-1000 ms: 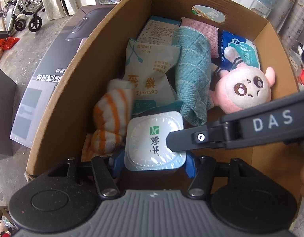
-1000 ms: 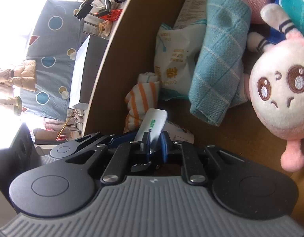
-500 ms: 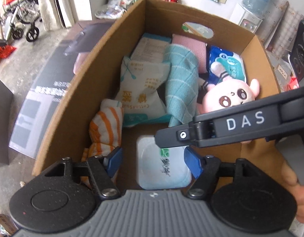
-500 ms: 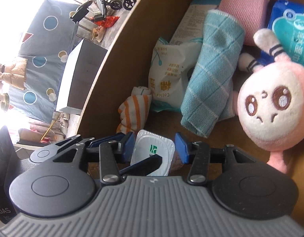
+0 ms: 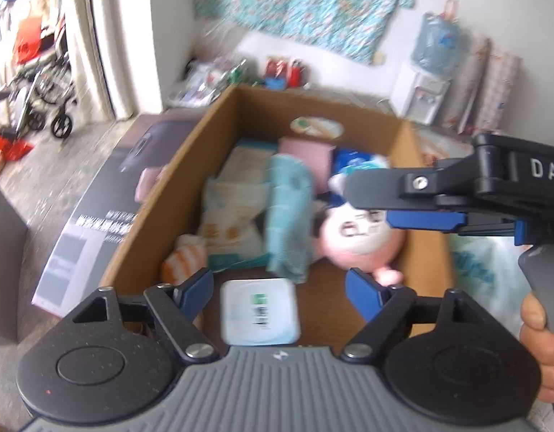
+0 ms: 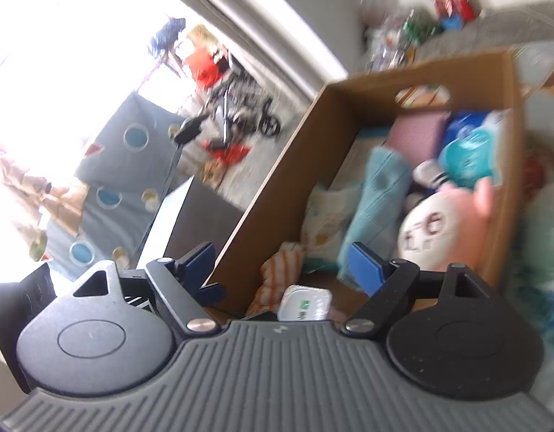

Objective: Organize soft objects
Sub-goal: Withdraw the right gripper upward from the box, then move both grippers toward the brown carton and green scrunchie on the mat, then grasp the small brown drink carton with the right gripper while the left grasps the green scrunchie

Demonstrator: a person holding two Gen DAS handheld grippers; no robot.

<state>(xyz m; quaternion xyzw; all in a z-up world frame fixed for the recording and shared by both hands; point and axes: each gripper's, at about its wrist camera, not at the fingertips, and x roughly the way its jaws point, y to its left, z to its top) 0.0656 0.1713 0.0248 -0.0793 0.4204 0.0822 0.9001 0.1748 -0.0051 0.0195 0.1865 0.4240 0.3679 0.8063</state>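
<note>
A cardboard box point(image 5: 147, 212) holds soft things: a white square pack with a green logo point(image 5: 259, 311) at the near end, an orange striped cloth point(image 5: 185, 261), a white cotton pack point(image 5: 230, 223), a teal towel point(image 5: 289, 219), a pink plush toy point(image 5: 359, 237) and a pink cloth point(image 5: 305, 154). My left gripper point(image 5: 280, 288) is open and empty above the white pack. My right gripper point(image 6: 286, 266) is open and empty; it shows in the left wrist view point(image 5: 421, 198) above the plush. The box point(image 6: 277, 187) and white pack point(image 6: 305, 304) show in the right wrist view.
A flat printed carton point(image 5: 97, 223) lies left of the box. A wheelchair point(image 5: 43, 97) stands far left. A water dispenser point(image 5: 421, 97) stands at the back wall. A plastic bag with blue print point(image 5: 485, 273) lies right of the box.
Both grippers let go of the white pack, opened, and rose out of the box. The pack now lies flat on the box floor. Views are motion-blurred.
</note>
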